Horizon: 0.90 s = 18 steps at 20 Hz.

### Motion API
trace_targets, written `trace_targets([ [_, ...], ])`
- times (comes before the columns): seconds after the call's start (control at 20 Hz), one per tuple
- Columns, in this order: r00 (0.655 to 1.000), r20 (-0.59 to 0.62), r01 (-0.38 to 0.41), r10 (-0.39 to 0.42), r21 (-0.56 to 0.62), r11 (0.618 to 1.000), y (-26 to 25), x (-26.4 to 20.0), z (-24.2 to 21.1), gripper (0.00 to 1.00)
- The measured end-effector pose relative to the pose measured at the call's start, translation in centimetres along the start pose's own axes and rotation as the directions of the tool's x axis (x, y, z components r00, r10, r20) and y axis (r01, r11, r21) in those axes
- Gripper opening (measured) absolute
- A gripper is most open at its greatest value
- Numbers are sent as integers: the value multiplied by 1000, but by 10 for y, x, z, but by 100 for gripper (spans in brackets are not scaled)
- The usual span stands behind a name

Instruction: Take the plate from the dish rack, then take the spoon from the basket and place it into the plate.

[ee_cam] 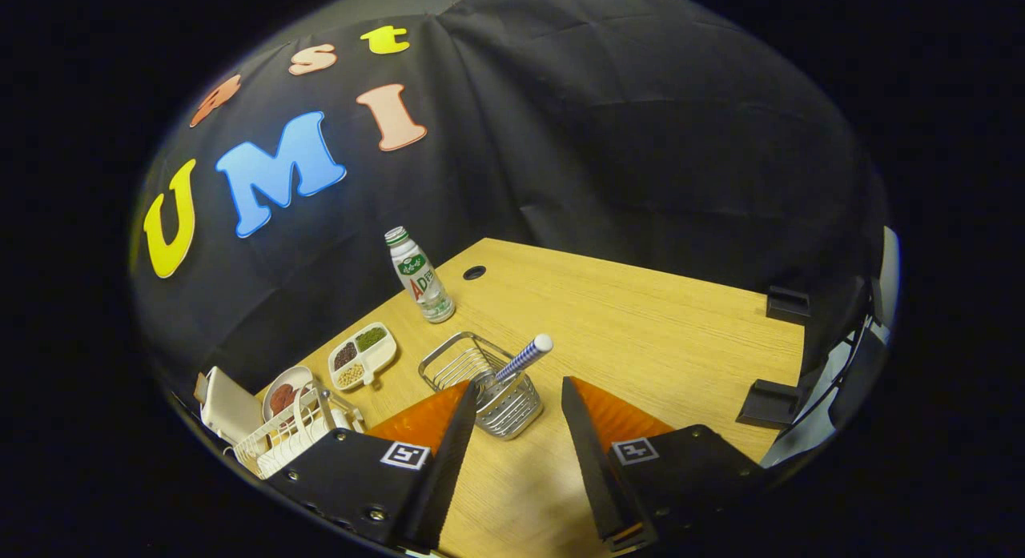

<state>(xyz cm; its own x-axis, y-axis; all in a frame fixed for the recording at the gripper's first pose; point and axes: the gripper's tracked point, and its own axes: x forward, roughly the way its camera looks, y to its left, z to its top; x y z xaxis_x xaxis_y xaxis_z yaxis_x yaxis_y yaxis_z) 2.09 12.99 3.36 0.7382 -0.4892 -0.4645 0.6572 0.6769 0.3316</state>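
My gripper (516, 391) hangs open above the wooden table (641, 326), nothing between its fingers. Just ahead of the fingertips stands a metal wire basket (480, 382), and the spoon (522, 357) leans upright in its cup part, its blue-and-white checked handle pointing up and right. Left of the left finger sits a white dish rack (280, 438) with a plate (286, 391) standing on edge in it; the plate has a reddish pattern. The left finger hides part of the rack.
A three-compartment white dish with grains and beans (363, 355) lies beyond the rack. A small drink bottle (420, 275) stands near the table's far edge beside a cable hole (474, 272). Black clamps (786, 304) grip the right edge.
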Motion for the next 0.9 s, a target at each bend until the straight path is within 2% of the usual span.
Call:
trace_targets([
  [0.25,1000,4,-7,6,21,1000,3,29,1,68],
  [0.5,999,26,-31,32,-5,999,5,40,8,68],
  [0.6,1000,27,-12,12,-18,1000,-3,45,11,49],
  [0.7,1000,17,-3,3,-15,1000,-7,46,11,34],
  [0.85,1000,18,-14,14,-25,1000,-2,46,13,33],
  [0.9,998,37,-59,59,-15,998,10,38,18,33],
])
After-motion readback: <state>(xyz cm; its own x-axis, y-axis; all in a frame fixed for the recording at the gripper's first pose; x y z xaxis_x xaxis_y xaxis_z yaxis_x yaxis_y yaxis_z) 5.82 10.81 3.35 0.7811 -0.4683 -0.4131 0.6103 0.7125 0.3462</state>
